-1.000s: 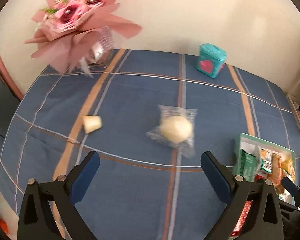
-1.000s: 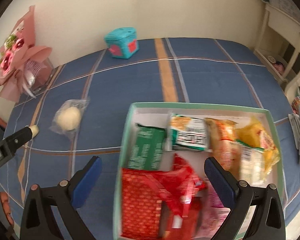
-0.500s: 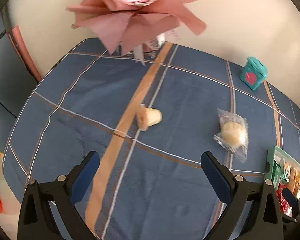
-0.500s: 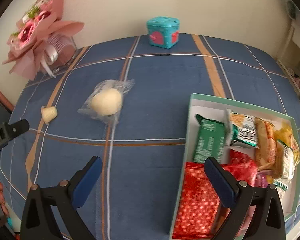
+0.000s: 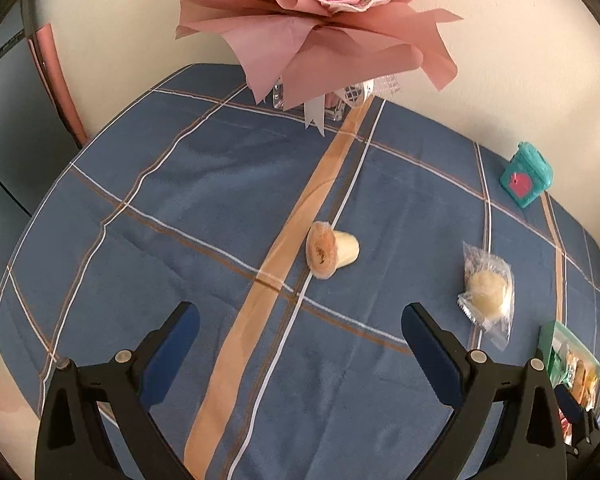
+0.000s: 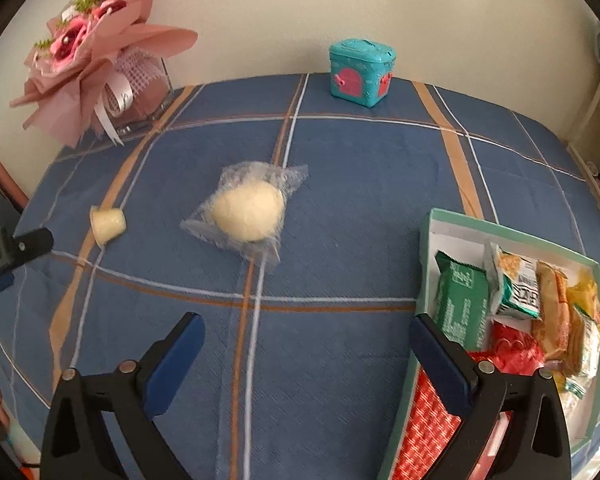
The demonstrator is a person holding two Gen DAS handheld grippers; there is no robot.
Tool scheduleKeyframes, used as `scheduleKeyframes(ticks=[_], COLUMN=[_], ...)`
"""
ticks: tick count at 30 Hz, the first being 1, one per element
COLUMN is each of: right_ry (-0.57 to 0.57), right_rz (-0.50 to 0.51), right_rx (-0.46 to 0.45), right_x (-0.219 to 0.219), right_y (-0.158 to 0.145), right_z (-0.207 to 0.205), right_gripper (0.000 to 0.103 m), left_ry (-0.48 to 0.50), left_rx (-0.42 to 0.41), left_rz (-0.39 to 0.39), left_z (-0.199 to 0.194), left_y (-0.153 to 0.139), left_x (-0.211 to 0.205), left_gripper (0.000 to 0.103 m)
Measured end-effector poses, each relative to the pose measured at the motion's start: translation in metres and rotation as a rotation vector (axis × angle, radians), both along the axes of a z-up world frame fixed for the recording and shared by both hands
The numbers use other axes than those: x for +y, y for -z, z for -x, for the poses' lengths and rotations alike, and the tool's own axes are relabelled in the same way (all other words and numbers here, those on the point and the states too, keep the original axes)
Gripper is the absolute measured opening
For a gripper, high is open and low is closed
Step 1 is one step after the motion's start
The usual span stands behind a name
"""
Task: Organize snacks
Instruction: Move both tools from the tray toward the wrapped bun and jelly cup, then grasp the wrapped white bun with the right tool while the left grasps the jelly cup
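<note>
While both of my grippers hang empty above the blue plaid tablecloth (image 6: pixel 360 184), two snacks lie loose on it. My left gripper (image 5: pixel 300 338) has its fingers spread wide, aimed at the small cream-coloured jelly cup with a peach foil lid (image 5: pixel 332 250), which lies tipped on its side just beside the tan stripe. My right gripper (image 6: pixel 306 344) is likewise spread open, facing the pale round bun in a clear plastic wrapper (image 6: pixel 248 210), well apart from the cup.

The green-rimmed white cardboard box (image 6: pixel 430 220) at my right holds several packets already, so I judge these two are what remains.

The cup looks light and rigid but round, so it may roll; I would close across its tapered wall, not the lid, which could be thin film, though I cannot tell from here. The bun seems soft and easily crushed, its wrapper slippery; I would pinch the crimped wrapper end or squeeze the body only lightly.
</note>
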State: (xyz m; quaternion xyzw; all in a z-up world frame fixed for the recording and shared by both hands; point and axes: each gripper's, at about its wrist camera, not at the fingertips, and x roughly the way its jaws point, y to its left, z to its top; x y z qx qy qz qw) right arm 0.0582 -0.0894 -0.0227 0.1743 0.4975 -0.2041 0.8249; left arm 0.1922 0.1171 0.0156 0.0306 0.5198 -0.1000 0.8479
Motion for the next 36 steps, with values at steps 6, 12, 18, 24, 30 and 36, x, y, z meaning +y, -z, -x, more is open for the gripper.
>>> scheduleKeyframes(ticks=[6, 12, 18, 24, 30, 36], right_ry=[-0.001, 0.037, 0.066, 0.068, 0.065, 0.074], right_rz=[-0.045, -0.095, -0.113, -0.133, -0.155, -0.148], right_rx=[-0.048, -0.09, -0.11, -0.127, -0.151, -0.139], right_x=[-0.001, -0.009, -0.018, -0.024, -0.027, -0.033], right_y=[-0.001, 0.002, 0.004, 0.01, 0.012, 0.017], right_z=[-0.016, -0.029, -0.04, -0.052, -0.061, -0.065], right_gripper=[0.103, 0.103, 0.103, 0.103, 0.103, 0.103], left_ry=[-0.003, -0.007, -0.016, -0.01, -0.004, -0.005], left_rx=[-0.027, -0.069, -0.095, -0.094, -0.091, -0.073], left_rz=[0.02, 0.041, 0.061, 0.071, 0.073, 0.047], left_z=[-0.009, -0.018, -0.027, -0.033, -0.039, -0.044], left_y=[0.0, 0.0, 0.003, 0.007, 0.012, 0.022], left_x=[-0.002, -0.001, -0.001, -0.005, -0.014, -0.023], left_gripper=[0.101, 0.101, 0.101, 0.101, 0.101, 0.101])
